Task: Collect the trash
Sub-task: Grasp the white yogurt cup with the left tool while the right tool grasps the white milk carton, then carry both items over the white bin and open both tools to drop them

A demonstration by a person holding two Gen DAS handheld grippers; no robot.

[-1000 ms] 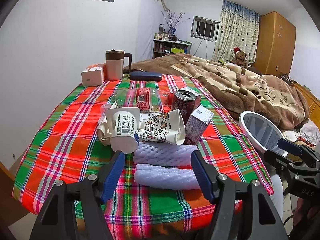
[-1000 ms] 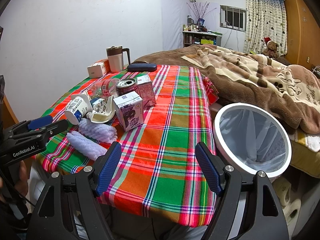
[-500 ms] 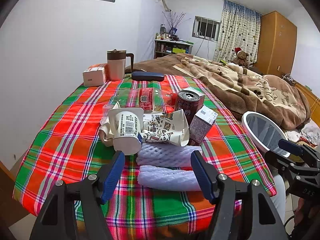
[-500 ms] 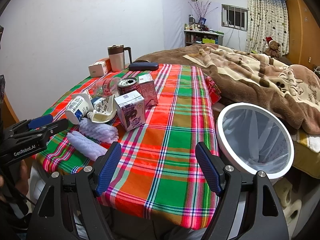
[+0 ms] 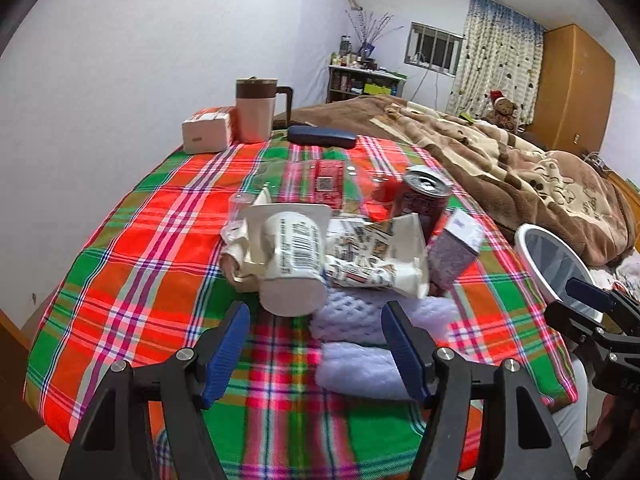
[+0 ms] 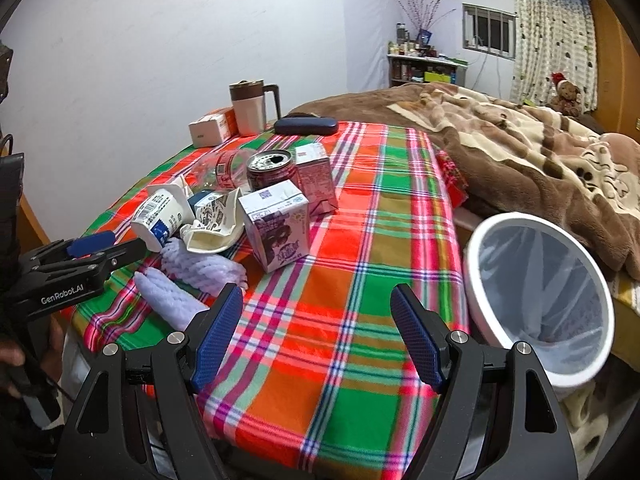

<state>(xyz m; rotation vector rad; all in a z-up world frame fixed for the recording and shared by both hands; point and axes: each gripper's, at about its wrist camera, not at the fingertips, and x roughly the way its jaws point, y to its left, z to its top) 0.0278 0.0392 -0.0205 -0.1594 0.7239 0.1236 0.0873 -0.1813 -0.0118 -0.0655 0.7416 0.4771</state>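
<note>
A pile of trash lies on the plaid tablecloth (image 5: 132,280): a white yogurt cup (image 5: 294,260) on its side, a crushed printed paper cup (image 5: 376,256), a dark soda can (image 5: 424,200), a purple milk carton (image 6: 278,228), a second carton (image 6: 316,180), a clear plastic bottle (image 5: 324,180) and two white foam nets (image 5: 360,344). My left gripper (image 5: 316,340) stands open just short of the yogurt cup and foam nets. My right gripper (image 6: 316,328) stands open over bare cloth, right of the pile. A white-rimmed trash bin (image 6: 540,296) with a clear liner stands beside the table's right edge.
At the table's far end stand a lidded mug (image 5: 256,108), a small box (image 5: 208,130) and a dark glasses case (image 5: 322,137). A bed with a brown blanket (image 6: 520,136) runs along the right. A white wall borders the left side. A wooden wardrobe (image 5: 572,88) stands far back.
Both grippers have moved closer to the table and the pile; the left one now sits nearer the yogurt cup. Both stay open.
</note>
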